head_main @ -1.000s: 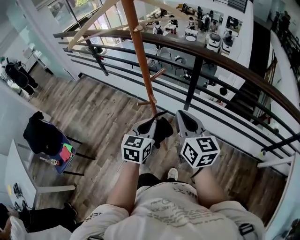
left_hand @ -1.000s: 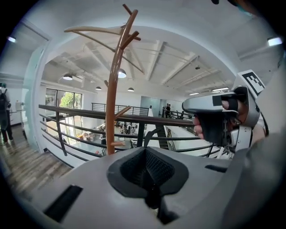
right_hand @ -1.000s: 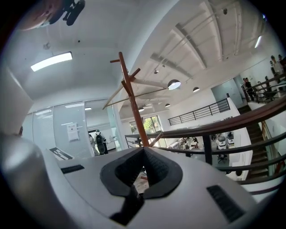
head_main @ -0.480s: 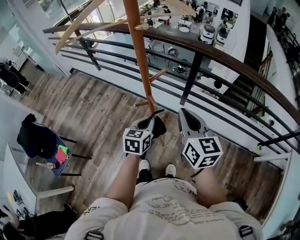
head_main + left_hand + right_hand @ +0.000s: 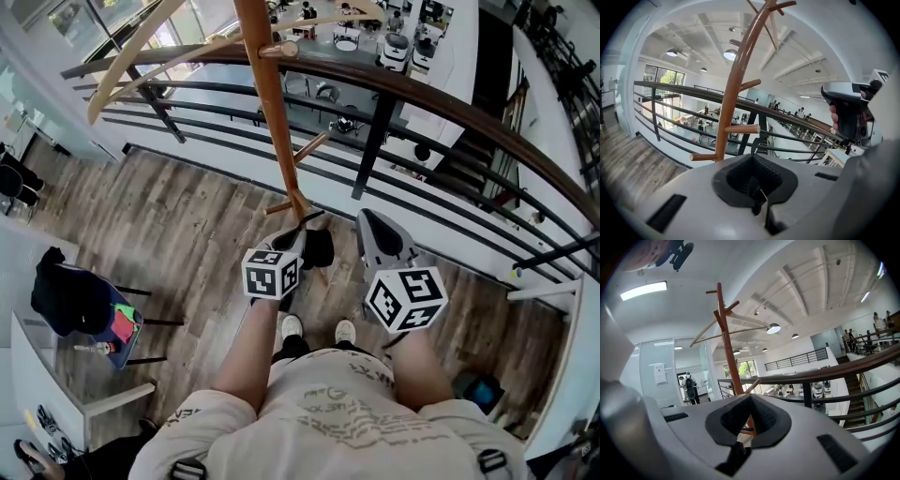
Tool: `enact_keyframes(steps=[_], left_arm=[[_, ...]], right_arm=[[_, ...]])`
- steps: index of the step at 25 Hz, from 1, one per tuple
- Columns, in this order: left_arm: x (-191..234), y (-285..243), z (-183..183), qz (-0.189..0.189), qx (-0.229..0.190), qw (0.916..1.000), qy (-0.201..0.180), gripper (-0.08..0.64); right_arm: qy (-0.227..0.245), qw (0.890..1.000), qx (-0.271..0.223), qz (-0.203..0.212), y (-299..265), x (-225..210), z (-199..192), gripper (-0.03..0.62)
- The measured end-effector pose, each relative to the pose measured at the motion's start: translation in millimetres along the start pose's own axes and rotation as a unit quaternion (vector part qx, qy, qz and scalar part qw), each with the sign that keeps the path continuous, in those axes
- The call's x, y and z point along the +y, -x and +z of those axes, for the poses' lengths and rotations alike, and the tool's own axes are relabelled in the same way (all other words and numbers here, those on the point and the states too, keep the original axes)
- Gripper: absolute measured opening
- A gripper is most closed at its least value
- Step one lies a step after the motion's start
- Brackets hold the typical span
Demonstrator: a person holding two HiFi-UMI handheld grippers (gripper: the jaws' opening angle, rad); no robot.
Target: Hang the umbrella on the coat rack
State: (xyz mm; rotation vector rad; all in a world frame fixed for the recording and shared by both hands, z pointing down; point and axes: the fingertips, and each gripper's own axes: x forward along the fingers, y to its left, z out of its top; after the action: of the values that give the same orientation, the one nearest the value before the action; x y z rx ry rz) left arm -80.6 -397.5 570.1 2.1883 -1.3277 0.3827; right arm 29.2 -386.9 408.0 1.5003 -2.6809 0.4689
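The wooden coat rack [image 5: 279, 122] stands by the railing, its pole running down to low pegs just ahead of my hands. No umbrella shows in any view. My left gripper [image 5: 302, 240] is shut, empty and close to the foot of the pole, with a dark shape I cannot identify beside its tip. My right gripper [image 5: 373, 227] is shut and empty, a little right of the pole. In the left gripper view the coat rack [image 5: 736, 79] rises just beyond the closed left gripper [image 5: 757, 187]. The right gripper view shows the coat rack [image 5: 729, 343] past the right gripper [image 5: 743, 427].
A dark railing [image 5: 375, 150] with a brown handrail runs behind the rack, over a drop to a lower floor. A chair with dark clothing [image 5: 80, 305] stands at the left by a white desk [image 5: 37, 375]. A blue object [image 5: 483, 392] lies on the floor at right.
The head camera has shifted, so the chair and railing sit further left and lower in frame. Both grippers stay side by side near the rack's foot, still shut.
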Motion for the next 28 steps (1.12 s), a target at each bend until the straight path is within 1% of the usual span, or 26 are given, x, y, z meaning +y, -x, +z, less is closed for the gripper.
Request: enact_keyframes(steps=[5, 11, 15, 18, 24, 28], left_arm=[[2.9, 2.4, 5.3, -0.009, -0.003, 0.9999, -0.003, 0.004], [7.5, 9.4, 22.1, -0.013, -0.016, 0.9997, -0.013, 0.005], [13.9, 9.8, 26.1, -0.009, -0.02, 0.9997, -0.006, 0.005], [12.0, 10.0, 31.7, -0.016, -0.025, 0.9996, -0.004, 0.005], [5.5, 9.3, 42.3, -0.019, -0.026, 0.9994, -0.016, 0.005], [-4.7, 3.3, 39.8, -0.02, -0.009, 0.9987, -0.045, 0.005]], right_arm=[[-0.002, 1.0, -0.005, -0.011, -0.2, -0.1, 2.3, 0.002], [0.002, 1.0, -0.007, -0.007, -9.2, 9.0, 6.3, 0.002], [0.003, 1.0, -0.008, -0.006, -12.6, 11.5, 6.1, 0.002], [0.005, 1.0, -0.009, -0.007, -13.2, 10.6, 7.6, 0.002], [0.004, 1.0, -0.015, -0.014, -10.4, 7.7, 11.0, 0.002], [0.006, 1.0, -0.017, -0.016, -9.3, 6.1, 12.8, 0.002]])
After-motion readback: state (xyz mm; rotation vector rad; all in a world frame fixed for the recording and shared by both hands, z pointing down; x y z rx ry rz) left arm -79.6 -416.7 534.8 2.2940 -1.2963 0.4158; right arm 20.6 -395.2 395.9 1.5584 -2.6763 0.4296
